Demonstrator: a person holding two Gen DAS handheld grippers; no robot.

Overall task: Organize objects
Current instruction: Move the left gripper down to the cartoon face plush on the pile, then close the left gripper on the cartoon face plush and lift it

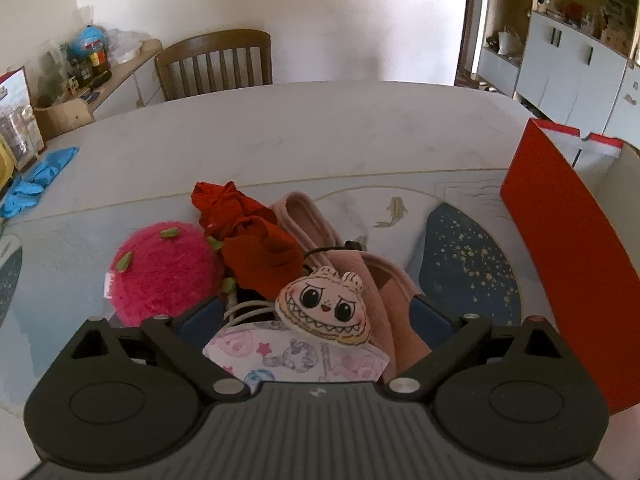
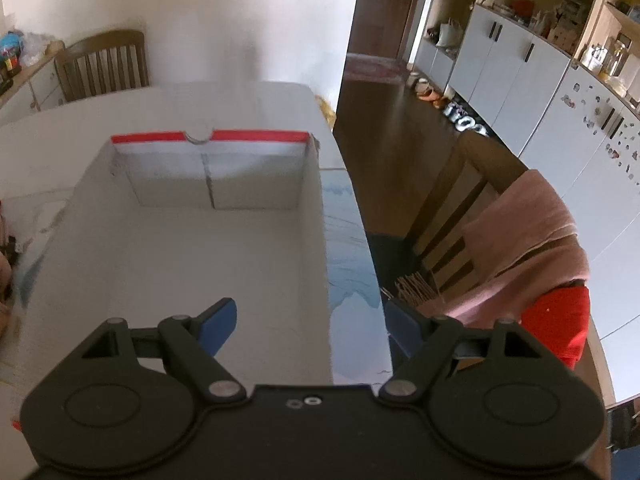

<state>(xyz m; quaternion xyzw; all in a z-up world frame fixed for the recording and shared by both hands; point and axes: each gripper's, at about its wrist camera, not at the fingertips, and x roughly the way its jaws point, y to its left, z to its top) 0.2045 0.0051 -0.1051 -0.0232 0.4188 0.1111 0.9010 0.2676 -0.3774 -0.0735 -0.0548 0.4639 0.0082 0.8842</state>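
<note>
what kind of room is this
Most likely a home dining area. A dining table with a wooden slat-back chair stands against a plain wall, white storage cabinets with cluttered open shelves line one side, and a pink scarf is draped over another chair.

Left wrist view: you look forward and down along the left gripper [image 1: 316, 316] from low and close over a pile of soft things, the face charm [image 1: 326, 306] just ahead of the lens; the box [image 1: 568, 232] stands at the right edge.
Right wrist view: you look forward and down from above the box [image 2: 200, 240], near enough that its open inside fills the left half; the right gripper [image 2: 312, 324] straddles its right wall.
Facing: both views point toward the white wall and the far chair [image 1: 214, 64] [image 2: 102, 64].
Shared: box, far chair, table [image 1: 304, 128] [image 2: 256, 100], right-hand cabinets.
</note>
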